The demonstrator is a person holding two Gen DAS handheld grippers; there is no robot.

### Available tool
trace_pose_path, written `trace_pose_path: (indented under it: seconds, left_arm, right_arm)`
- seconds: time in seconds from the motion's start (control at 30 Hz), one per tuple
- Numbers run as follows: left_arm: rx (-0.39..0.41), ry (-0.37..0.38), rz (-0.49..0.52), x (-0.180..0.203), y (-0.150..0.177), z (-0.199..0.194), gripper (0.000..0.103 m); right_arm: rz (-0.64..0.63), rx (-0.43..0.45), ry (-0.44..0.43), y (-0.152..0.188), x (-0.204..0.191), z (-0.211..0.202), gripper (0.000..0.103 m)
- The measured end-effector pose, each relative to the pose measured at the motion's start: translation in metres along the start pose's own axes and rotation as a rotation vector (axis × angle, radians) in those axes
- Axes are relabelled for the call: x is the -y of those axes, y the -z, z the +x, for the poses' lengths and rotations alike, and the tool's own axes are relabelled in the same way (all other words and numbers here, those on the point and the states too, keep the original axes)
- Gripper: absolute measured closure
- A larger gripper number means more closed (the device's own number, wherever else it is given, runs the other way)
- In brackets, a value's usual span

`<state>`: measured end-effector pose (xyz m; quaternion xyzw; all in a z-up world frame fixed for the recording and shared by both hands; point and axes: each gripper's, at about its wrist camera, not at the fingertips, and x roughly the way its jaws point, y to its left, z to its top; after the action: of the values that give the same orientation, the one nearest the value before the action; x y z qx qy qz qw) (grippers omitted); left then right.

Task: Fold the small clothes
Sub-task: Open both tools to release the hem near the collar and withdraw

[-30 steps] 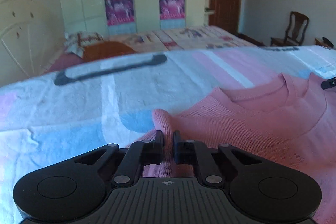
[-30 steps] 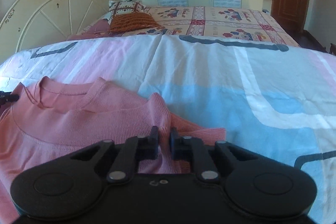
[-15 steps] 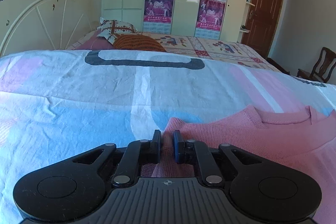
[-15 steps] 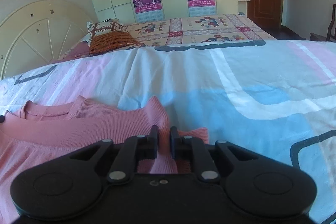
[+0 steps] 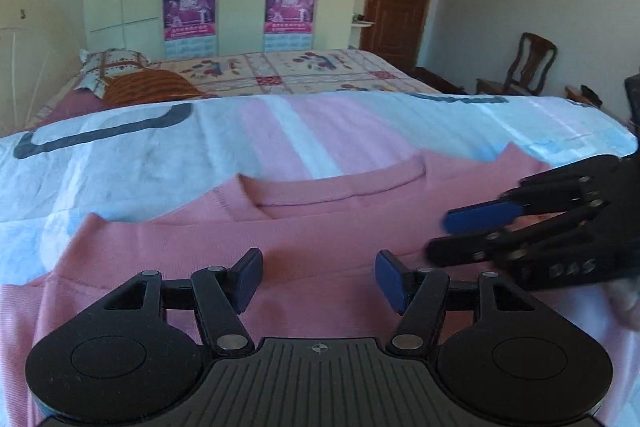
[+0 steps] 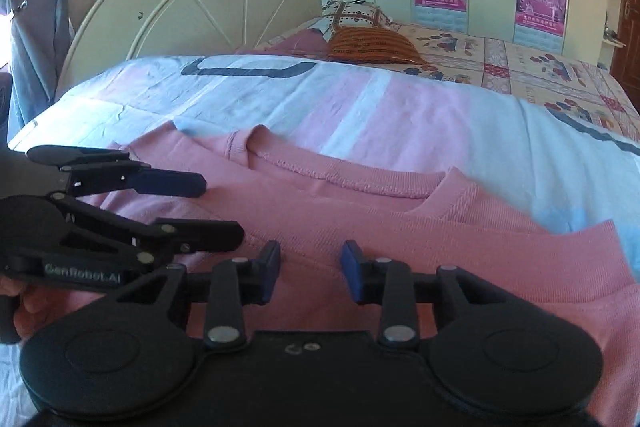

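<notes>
Both grippers have their jaws spread wide and pinch nothing. The left gripper (image 5: 318,277) hovers just over the pink top (image 5: 320,227), its blue fingertips (image 5: 250,277) parted above the chest panel; the right gripper (image 6: 310,273) does the same, close beside it. In the left wrist view the right gripper shows at about 3 o'clock, jaws apart; in the right wrist view the left one shows at about 9 o'clock, likewise apart.

The pink top lies flat on the bed (image 5: 140,163), on a sheet with pink, blue and white blocks. Its neckline (image 6: 344,181) points toward 12 o'clock, away from the cameras. At 3 o'clock in the right wrist view a straight doubled edge (image 6: 600,227) stands out on that side, and a similar blunt corner sits near 9 o'clock in the left wrist view, so both sides appear to be turned in over the body, though the blur leaves this uncertain.

By my reading the side folds are laid and released, which puts the job roughly midway. What seems left is the crosswise fold: taking the hem or the shoulders and bringing one end over the other, then flattening the bundle. The hem is hidden below the grippers, so its state cannot be told.
</notes>
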<state>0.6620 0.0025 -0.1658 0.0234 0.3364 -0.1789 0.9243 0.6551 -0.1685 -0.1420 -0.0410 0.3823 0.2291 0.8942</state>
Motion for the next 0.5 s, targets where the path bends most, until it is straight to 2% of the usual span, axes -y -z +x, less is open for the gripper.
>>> trace_pose_path:
  seconds: [0.03,0.07,0.1,0.13,0.17,0.2,0.27,0.3,0.33,0.4,0.47,0.5]
  left_arm:
    - [0.019,-0.066,-0.003,-0.015,0.003,-0.005,0.041]
    - [0.021,-0.151,0.007,-0.027,0.006,-0.009,0.041]
    - [0.008,-0.225,0.008,-0.042,0.010,-0.013,0.041]
    - [0.008,-0.238,-0.016,-0.064,0.015,-0.018,0.041]
    - [0.014,-0.214,-0.047,-0.078,0.019,-0.023,0.041]
    - [0.018,-0.185,-0.071,-0.088,0.020,-0.027,0.041]
    - [0.022,-0.188,-0.070,-0.088,0.019,-0.029,0.041]
    - [0.025,-0.206,-0.071,-0.083,0.018,-0.029,0.041]
    - [0.032,-0.224,-0.076,-0.076,0.016,-0.032,0.041]
    - [0.087,-0.156,-0.078,-0.054,0.013,-0.045,0.041]
    - [0.101,-0.086,-0.033,-0.021,0.013,-0.051,0.041]
    - [0.095,-0.028,-0.030,-0.006,0.013,-0.049,0.041]
  right_arm:
    - [0.011,0.006,0.021,0.000,0.010,-0.004,0.071]
    - [0.035,0.023,0.092,0.000,0.024,-0.010,0.071]
    - [0.075,0.032,0.205,0.005,0.045,-0.018,0.071]
    - [0.121,0.021,0.294,0.009,0.067,-0.022,0.070]
    - [0.186,0.012,0.357,0.016,0.093,-0.028,0.072]
    - [0.232,0.022,0.331,0.023,0.113,-0.035,0.076]
    - [0.253,0.022,0.270,0.025,0.125,-0.044,0.077]
    - [0.238,0.023,0.286,0.023,0.120,-0.046,0.076]
    - [0.228,0.036,0.305,0.021,0.112,-0.050,0.070]
    - [0.196,0.087,0.278,0.020,0.090,-0.060,0.068]
    - [0.144,0.100,0.202,0.023,0.061,-0.063,0.068]
    - [0.113,0.095,0.148,0.026,0.046,-0.060,0.068]
